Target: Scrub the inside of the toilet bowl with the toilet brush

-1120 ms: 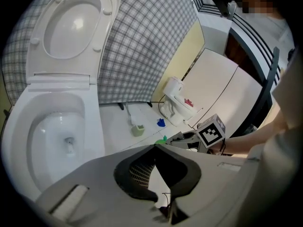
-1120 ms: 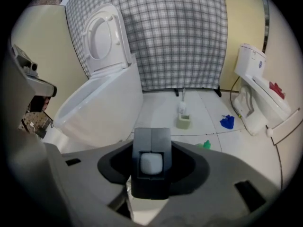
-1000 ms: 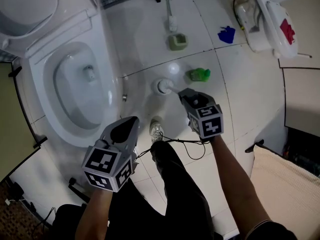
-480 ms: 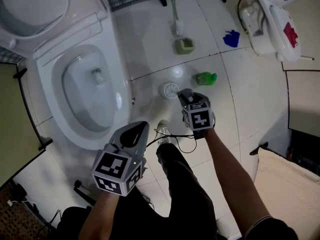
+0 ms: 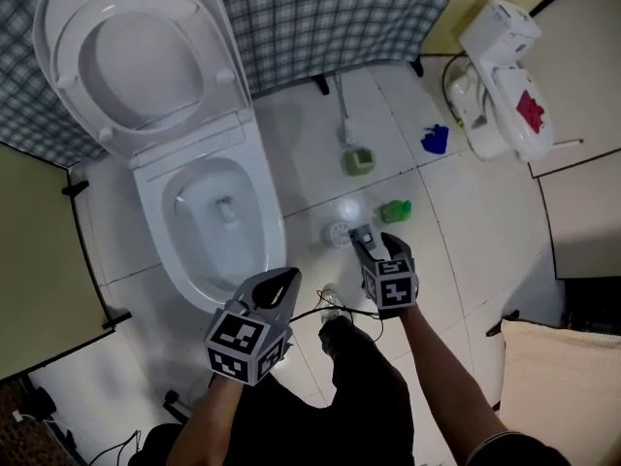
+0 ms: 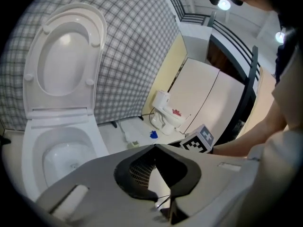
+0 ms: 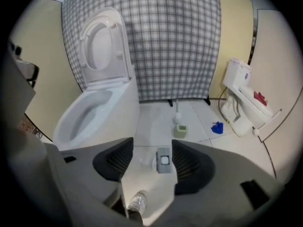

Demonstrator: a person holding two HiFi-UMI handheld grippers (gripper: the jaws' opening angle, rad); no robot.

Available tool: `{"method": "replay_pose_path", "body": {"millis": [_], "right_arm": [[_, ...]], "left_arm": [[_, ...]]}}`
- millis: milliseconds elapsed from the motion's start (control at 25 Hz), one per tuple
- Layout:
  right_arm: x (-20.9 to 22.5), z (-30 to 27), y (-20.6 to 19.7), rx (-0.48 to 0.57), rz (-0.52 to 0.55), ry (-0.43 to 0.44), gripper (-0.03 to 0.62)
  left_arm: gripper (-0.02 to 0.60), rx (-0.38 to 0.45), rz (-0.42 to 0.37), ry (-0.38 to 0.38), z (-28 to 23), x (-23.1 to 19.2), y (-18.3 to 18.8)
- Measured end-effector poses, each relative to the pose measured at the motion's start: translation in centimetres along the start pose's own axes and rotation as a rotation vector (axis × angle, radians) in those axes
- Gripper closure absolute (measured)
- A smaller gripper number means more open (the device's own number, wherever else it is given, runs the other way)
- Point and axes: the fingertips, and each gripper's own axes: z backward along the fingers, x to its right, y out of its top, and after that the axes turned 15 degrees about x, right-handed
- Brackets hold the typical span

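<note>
- Toilet brush (image 5: 337,232) stands upright in its round white holder on the tiled floor, just to the right of the toilet and outside the bowl. In the right gripper view the grey top of its handle (image 7: 164,160) rises in the gap between the jaws.
- The right gripper (image 5: 361,233) hovers just over that handle. A second ago its tip sat against the brush; now its jaws are opening to their widest, and neither pad presses on the handle, which is nearer the right-hand pad. It holds nothing.
- The left gripper (image 5: 281,280) hangs low beside the front of the toilet bowl (image 5: 275,231), with its jaws together at the tips and nothing between them.
- The head view has drawn back since a second ago. It now takes in the raised lid (image 5: 136,61) and the plaid curtain (image 5: 340,17), as if the person is straightening up.
- My reading is that the brush is being let go into its holder, so either the scrubbing is finished or it has not been taken up. No bristle is in the bowl at this moment.
</note>
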Motion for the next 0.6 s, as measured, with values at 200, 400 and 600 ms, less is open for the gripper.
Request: {"method": "replay_pose_path", "body": {"millis": [200, 400, 600], "right_arm": [[-5.4, 5.0, 10.7, 0.271, -0.03, 0.057, 0.322], [-11.0, 11.7, 21.5, 0.512, -0.06, 0.152, 0.357], [-15.9, 18.5, 29.9, 0.694, -0.003, 0.28, 0.415]], "left_arm": [[0.592, 0.124, -0.116, -0.01, 4.2, -0.4, 7.3], [0.592, 0.286, -0.18, 0.018, 10.2, 0.3, 15.1], [0.592, 0.442, -0.172, 0.134, 16.6, 0.9, 21.7]]}}
